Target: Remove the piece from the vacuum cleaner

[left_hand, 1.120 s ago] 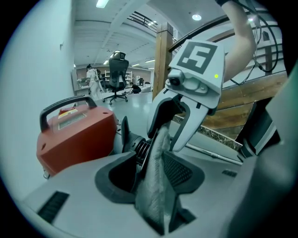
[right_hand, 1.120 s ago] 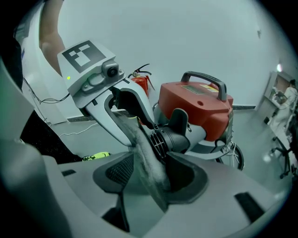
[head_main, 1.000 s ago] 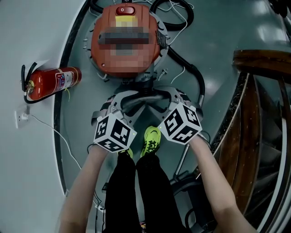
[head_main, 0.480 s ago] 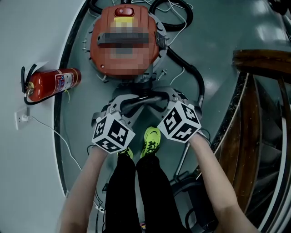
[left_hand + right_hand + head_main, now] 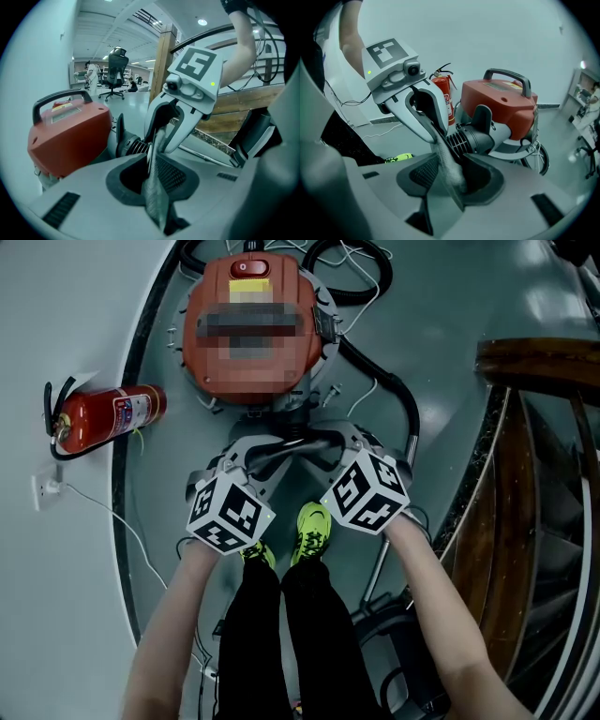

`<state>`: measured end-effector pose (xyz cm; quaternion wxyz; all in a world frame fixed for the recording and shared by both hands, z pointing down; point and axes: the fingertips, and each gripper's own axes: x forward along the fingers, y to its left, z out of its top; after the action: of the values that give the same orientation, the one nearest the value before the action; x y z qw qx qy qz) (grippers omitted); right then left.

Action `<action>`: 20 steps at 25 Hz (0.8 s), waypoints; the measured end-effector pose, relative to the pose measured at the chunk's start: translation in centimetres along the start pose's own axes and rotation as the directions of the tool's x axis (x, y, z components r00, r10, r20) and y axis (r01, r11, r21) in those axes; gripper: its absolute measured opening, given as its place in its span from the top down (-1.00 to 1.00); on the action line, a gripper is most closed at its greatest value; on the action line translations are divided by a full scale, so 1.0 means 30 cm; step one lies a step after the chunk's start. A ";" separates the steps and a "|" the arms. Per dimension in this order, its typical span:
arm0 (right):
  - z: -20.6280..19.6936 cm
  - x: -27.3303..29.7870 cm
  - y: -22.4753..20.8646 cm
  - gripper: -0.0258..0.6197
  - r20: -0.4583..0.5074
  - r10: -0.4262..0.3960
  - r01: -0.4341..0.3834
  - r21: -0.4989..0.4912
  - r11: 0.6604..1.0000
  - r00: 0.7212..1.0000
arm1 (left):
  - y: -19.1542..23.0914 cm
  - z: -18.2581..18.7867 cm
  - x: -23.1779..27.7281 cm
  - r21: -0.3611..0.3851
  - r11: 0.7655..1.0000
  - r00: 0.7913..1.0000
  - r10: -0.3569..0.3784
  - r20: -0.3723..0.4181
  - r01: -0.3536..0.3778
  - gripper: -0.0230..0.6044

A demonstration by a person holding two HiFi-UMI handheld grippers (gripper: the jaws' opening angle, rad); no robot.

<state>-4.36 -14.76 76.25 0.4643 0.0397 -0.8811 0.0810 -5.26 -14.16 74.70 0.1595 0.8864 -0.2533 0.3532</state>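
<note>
Black trousers [image 5: 281, 634], neon-yellow shoes [image 5: 313, 531], forearms bare. Just above the shoes, the grey left gripper [image 5: 251, 456] and right gripper [image 5: 342, 441] each carry a black-and-white marker cube.

- The marker cubes [image 5: 232, 514] cover most of the left claw [image 5: 251, 457] and right claw [image 5: 345, 442], both of which have just been closing. Whether their pads press the black hose piece [image 5: 298, 448] cannot be told.
- The hose [image 5: 398, 395] is cut off at the top edge.
- The fire extinguisher [image 5: 103, 413] has a label too small to read.
- The second shoe [image 5: 255, 554] is mostly hidden behind a leg.
</note>
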 end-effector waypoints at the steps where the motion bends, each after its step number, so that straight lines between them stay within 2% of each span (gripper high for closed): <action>1: -0.001 -0.002 0.000 0.39 0.000 -0.002 0.002 0.000 1.000 1.000 | -0.001 0.001 0.000 0.003 1.000 1.000 0.001 0.000 -0.001 0.71; 20: -0.006 -0.010 0.011 0.55 0.006 -0.062 0.062 0.046 0.997 0.998 | -0.009 -0.001 -0.008 0.013 1.000 1.000 0.023 -0.002 -0.023 0.75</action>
<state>-4.08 -14.40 76.07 0.4621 0.0778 -0.8792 0.0865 -5.28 -13.86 74.54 0.1498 0.8841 -0.2609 0.3577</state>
